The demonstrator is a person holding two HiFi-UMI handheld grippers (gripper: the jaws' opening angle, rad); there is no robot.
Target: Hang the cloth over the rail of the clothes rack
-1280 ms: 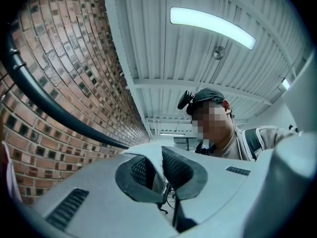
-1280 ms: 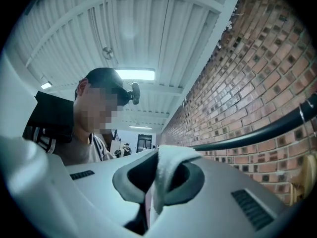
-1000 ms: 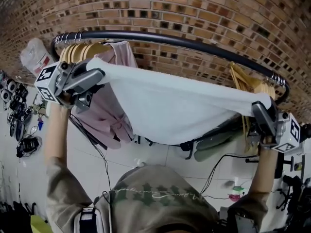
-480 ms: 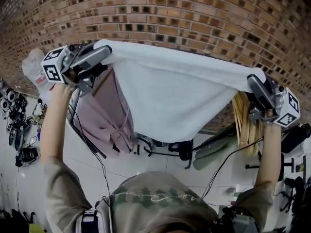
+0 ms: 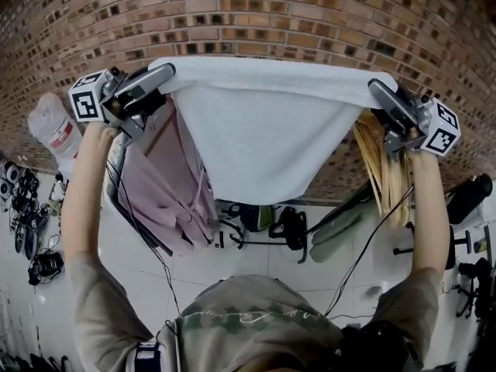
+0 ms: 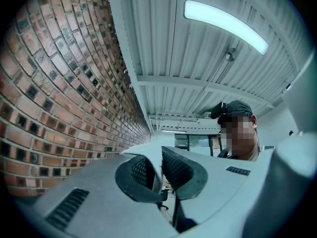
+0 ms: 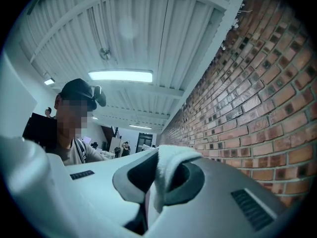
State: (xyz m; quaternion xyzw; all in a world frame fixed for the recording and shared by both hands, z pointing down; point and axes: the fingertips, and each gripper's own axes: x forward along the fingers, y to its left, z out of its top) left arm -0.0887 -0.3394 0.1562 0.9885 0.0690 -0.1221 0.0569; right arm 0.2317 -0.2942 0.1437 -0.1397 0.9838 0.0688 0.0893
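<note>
Cloth [image 5: 263,130] hangs spread between our left gripper [image 5: 164,72] and right gripper [image 5: 377,87], both clamped on its corners; we have yet to drape it over the rail.

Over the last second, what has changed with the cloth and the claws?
The left claw and right claw have lifted the white cloth upward. Its top edge, below the black rail before, now hides it. Both claws stay shut on the cloth's corners, nothing let go. The pink garment hangs unchanged.

Brick wall [image 5: 256,10] ahead, taut cloth [image 5: 263,130] across, pink garment [image 5: 164,200] left, hangers [image 5: 381,165] right
</note>
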